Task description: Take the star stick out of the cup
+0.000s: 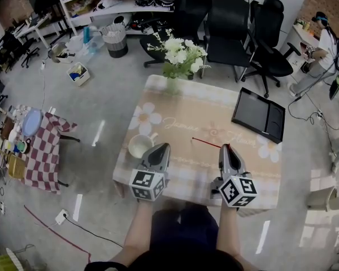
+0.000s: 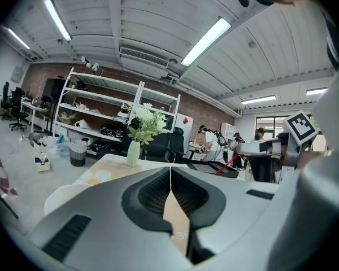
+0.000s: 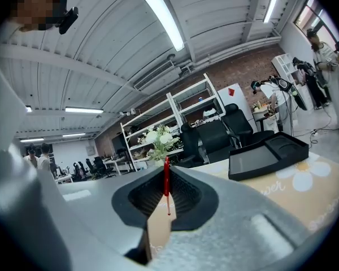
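A thin red stick [image 1: 206,143] is pinched at one end in my right gripper [image 1: 225,147], which is shut on it. The stick juts out to the left, level over the tablecloth. In the right gripper view the stick [image 3: 166,192] stands between the closed pads. I cannot make out its star end. The white cup [image 1: 140,146] sits on the table's left side, just left of my left gripper [image 1: 163,146]. That gripper [image 2: 170,174] is shut with nothing in it. In the left gripper view the stick [image 2: 225,165] shows at the right.
The table [image 1: 181,117] carries a flowered cloth. A vase of white flowers [image 1: 178,55] stands at its far edge and a black tray [image 1: 259,115] lies at its far right. Office chairs [image 1: 231,27] stand behind. A checkered stand [image 1: 42,151] is on the floor at left.
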`<state>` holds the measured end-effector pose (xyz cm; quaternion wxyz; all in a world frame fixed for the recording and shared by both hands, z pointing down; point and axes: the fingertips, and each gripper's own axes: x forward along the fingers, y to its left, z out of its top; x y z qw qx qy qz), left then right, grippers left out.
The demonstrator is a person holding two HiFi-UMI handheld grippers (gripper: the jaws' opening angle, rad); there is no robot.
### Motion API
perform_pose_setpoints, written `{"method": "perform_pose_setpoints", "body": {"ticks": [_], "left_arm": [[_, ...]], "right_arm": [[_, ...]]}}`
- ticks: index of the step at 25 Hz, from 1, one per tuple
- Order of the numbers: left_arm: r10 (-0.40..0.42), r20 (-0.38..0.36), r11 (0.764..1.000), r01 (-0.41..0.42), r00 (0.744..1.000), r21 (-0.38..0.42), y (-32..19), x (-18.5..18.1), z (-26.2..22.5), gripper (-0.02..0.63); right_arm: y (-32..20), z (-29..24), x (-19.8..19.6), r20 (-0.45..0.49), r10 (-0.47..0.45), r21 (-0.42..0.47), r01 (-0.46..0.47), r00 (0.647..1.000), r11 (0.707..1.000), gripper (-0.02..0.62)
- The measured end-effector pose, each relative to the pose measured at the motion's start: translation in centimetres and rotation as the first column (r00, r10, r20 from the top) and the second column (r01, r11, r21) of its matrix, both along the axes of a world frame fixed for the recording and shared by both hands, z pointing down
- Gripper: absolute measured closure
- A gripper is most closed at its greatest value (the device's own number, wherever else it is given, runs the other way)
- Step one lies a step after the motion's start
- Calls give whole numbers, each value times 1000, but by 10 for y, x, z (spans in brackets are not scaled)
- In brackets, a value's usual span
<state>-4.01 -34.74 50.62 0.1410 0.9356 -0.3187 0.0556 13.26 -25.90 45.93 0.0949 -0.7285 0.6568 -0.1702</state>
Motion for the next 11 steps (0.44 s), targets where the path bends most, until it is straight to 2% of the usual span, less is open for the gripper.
{"method": "perform_pose_setpoints", "body": {"ticks": [11], "left_arm": [[-4, -2, 1000, 4, 1000, 1, 1, -5, -1, 594]], "right_arm": [[0, 0, -6, 4, -9, 3, 9, 1000, 1000, 580]]}}
